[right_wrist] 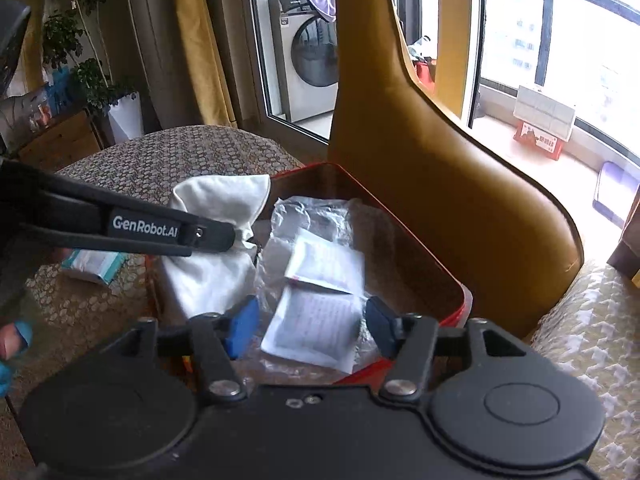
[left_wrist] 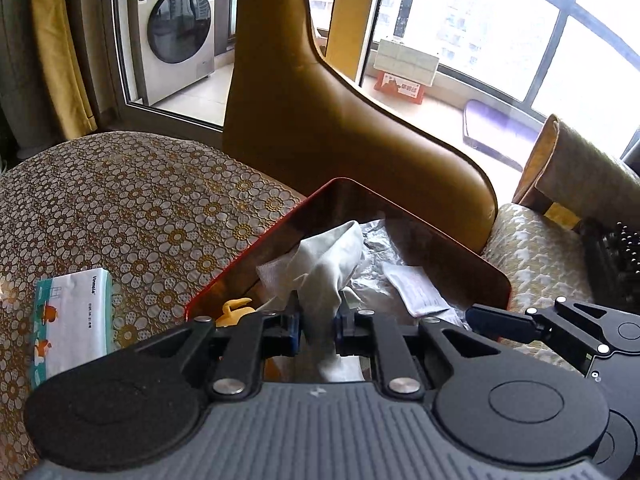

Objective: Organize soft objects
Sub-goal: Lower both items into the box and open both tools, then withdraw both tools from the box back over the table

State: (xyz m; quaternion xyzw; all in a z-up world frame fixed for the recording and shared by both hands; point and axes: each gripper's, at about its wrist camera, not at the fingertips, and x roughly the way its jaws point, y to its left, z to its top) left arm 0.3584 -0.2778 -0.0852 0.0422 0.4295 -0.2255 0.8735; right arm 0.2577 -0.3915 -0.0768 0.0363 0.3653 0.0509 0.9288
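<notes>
My left gripper (left_wrist: pixel 318 330) is shut on a white cloth (left_wrist: pixel 328 264) and holds it over the left side of a red box (left_wrist: pixel 448 236). In the right wrist view the cloth (right_wrist: pixel 212 276) hangs from the left gripper (right_wrist: pixel 236 236) at the box's (right_wrist: pixel 452 280) left side. My right gripper (right_wrist: pixel 308 330) is open and empty over the box's near edge, above a white paper sheet (right_wrist: pixel 320 320) lying on crinkled clear plastic (right_wrist: pixel 304 216). A yellow soft toy (left_wrist: pixel 236 310) peeks out just left of the cloth.
A tissue pack (left_wrist: pixel 68 320) lies on the floral tablecloth (left_wrist: pixel 120 208) to the left of the box. A tan leather chair back (left_wrist: pixel 332 120) rises right behind the box. A patterned cushioned seat (left_wrist: pixel 536 248) is on the right.
</notes>
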